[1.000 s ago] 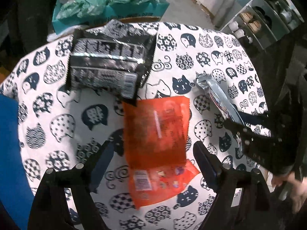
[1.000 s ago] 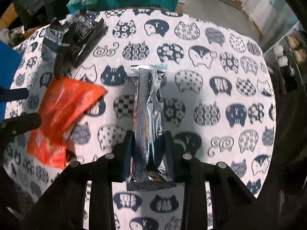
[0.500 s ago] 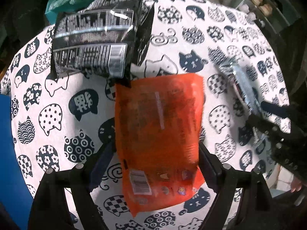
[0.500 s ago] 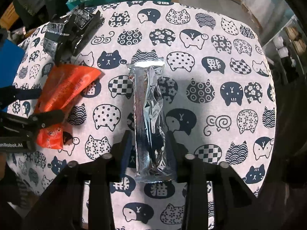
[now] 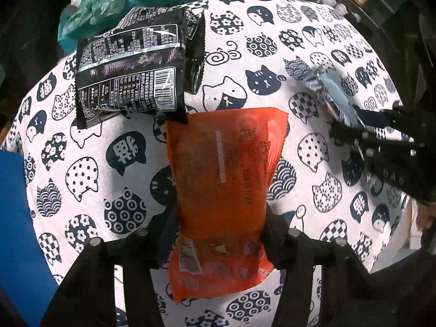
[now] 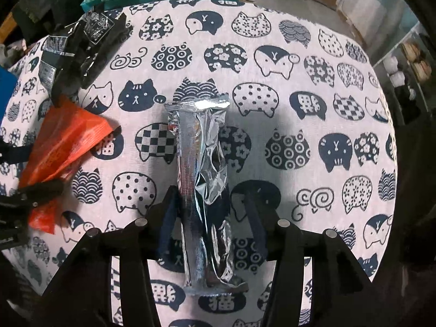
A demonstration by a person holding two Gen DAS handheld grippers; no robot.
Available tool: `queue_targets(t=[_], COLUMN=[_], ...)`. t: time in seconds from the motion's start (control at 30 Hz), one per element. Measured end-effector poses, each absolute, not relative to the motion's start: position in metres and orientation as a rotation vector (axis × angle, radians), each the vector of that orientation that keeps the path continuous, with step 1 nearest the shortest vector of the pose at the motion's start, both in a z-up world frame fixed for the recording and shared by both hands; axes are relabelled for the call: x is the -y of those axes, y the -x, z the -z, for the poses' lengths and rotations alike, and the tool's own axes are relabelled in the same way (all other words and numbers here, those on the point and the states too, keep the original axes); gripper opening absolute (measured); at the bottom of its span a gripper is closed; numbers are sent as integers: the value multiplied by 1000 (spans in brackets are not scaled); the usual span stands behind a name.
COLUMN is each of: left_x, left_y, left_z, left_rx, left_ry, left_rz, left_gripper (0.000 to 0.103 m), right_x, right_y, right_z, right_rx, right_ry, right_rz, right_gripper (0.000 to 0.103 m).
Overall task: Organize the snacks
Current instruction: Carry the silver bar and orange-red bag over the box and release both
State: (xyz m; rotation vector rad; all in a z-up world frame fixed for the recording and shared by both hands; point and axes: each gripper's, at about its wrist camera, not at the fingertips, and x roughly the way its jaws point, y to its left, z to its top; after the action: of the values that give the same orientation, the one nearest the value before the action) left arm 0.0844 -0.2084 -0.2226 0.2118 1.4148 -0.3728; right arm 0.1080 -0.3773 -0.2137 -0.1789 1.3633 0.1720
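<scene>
Left wrist view: we clamp our left gripper [image 5: 218, 234], jaws just closing, on the orange snack packet [image 5: 223, 185] mid-table.
Our right gripper [image 6: 209, 218] stands released around the silver bar [image 6: 204, 179].

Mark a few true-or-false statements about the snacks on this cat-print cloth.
1. The black packet shows a barcode. True.
2. The orange packet lies on top of the silver packet. False: they lie apart on the tablecloth.
3. The left gripper holds its jaws clear of the orange packet. False: the jaws have just been closing and pinch the packet between them.
4. The silver packet is crinkled foil. True.
</scene>
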Motion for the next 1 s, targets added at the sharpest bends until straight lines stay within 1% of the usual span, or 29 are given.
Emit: queue_targets(t=[0.03, 0.23, 0.53, 1.0], left_x=[209, 199, 165, 130], left_y=[-82, -66, -53, -45], left_z=[221, 206, 165, 124], left_rx=[-1406, -1381, -1282, -1185], left_ry=[-231, -249, -234, -264], left_rz=[374, 382, 366, 312], left_gripper=[52, 45, 44, 44], right_x=[373, 356, 334, 296], right_y=[-108, -104, -103, -87], right_z=[214, 210, 173, 116], right_rx=[-1362, -1359, -1305, -1227], right_ry=[184, 216, 203, 225], right_rz=[-175, -175, -218, -299], right_gripper=[28, 27, 27, 27])
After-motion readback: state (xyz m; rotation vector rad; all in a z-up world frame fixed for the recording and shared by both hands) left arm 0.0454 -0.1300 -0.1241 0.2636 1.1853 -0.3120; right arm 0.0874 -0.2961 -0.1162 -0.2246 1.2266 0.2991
